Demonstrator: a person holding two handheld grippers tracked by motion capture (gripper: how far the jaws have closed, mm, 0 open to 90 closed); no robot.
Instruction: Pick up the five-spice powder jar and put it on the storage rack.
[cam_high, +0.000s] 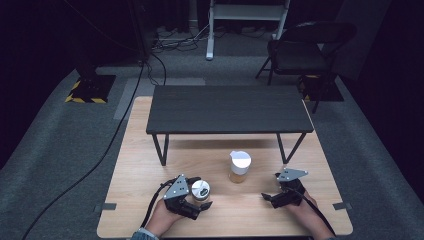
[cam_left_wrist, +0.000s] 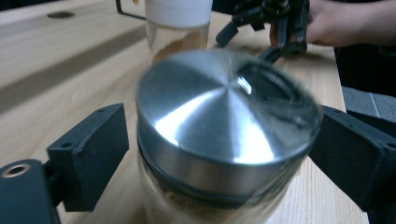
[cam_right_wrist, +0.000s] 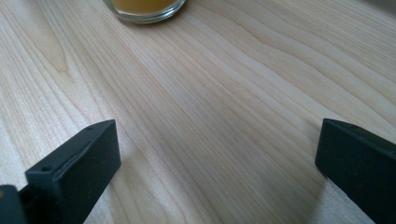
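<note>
High view: my left tongs flank the steel-lidded glass jar, near the white-capped glass jar of amber contents on the pale wooden worktop.

Left gripper view: jaws partly open around the lid, left pad clear.

Right gripper view: my right tongs gape wide, empty.

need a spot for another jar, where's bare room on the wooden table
Bare wood lies left of the metal-lidded jar, out to the table edge, and between the white-lidded jar and the right gripper. It is crowded around the left gripper and under the dark shelf.
</note>
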